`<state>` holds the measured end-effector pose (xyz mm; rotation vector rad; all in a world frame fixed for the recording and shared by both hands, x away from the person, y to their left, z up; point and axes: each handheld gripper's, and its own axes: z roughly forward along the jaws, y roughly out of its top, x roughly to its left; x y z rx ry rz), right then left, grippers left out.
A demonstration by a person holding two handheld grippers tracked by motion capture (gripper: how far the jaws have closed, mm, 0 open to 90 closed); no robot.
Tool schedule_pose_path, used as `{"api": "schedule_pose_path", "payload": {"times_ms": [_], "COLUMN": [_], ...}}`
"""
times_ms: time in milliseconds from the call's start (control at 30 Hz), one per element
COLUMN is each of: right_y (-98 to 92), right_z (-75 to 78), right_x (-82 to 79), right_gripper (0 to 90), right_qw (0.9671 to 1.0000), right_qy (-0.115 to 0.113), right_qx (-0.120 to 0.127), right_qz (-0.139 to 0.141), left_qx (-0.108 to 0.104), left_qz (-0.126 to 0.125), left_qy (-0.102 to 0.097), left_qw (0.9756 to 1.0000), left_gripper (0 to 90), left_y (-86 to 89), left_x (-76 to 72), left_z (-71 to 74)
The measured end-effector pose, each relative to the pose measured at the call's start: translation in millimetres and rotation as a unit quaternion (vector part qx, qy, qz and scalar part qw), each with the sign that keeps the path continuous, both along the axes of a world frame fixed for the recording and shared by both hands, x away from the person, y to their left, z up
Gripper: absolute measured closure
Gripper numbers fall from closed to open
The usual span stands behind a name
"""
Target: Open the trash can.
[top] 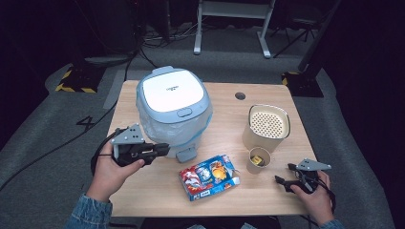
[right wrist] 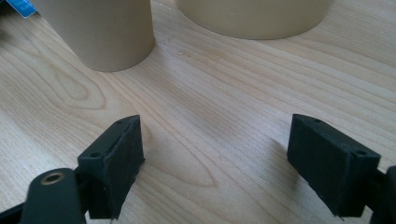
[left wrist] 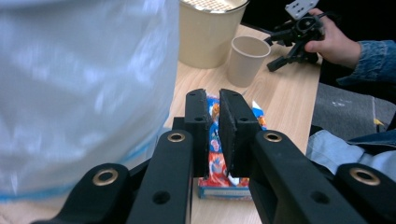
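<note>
My left gripper (top: pixel 162 150) hovers above the table's left side, beside a white and blue cooker (top: pixel 173 112) wrapped in clear plastic. Its jaws stand almost together, with a narrow slit and nothing between the pads (left wrist: pixel 213 100). Past them lies a red and blue snack packet (top: pixel 208 176) flat on the wood. My right gripper (top: pixel 282 181) rests on the table at the right front, open (right wrist: pixel 215 163), with bare wood between its jaws. It points at a paper cup (top: pixel 258 161) with something yellow inside and at a beige canister (top: pixel 267 126) with a perforated lid.
The wrapped cooker (left wrist: pixel 84 93) stands close on the left of my left gripper. The cup (right wrist: pixel 107 32) and canister (right wrist: pixel 252 16) stand a short way ahead of my right gripper. The wooden table (top: pixel 143 200) has a round hole (top: pixel 240 96) near its far edge.
</note>
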<state>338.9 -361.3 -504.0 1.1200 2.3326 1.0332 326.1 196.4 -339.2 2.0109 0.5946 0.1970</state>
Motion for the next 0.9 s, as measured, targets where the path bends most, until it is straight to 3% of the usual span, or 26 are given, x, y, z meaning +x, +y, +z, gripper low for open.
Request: {"api": "schedule_pose_path", "payload": {"times_ms": [67, 233, 500, 733, 900], "right_y": [0.0, 0.0, 0.0, 0.0, 0.0], "right_z": [0.0, 0.0, 0.0, 0.0, 0.0], "right_x": [0.0, 0.0, 0.0, 0.0, 0.0], "right_gripper": [18.4, 18.4, 18.4, 18.5, 18.5], "right_qw": [1.0, 1.0, 1.0, 1.0, 1.0], "right_qy": [0.0, 0.0, 0.0, 0.0, 0.0], "right_qx": [0.0, 0.0, 0.0, 0.0, 0.0], "right_qz": [0.0, 0.0, 0.0, 0.0, 0.0], "left_qx": [0.001, 0.004, -0.016, -0.019, -0.008], "left_qz": [-0.012, -0.012, -0.019, -0.039, -0.024], "left_qy": [-0.007, -0.012, -0.02, -0.029, -0.035], "left_qw": [0.9999, 0.9998, 0.9995, 0.9986, 0.9991], "left_gripper": [83.3, 83.3, 85.2, 86.2, 86.7], "left_y": [-3.3, -7.8, -15.2, -22.5, -29.6], "left_x": [4.2, 11.6, 36.6, 52.9, 65.2], "left_z": [9.4, 23.4, 51.4, 61.5, 62.0]}}
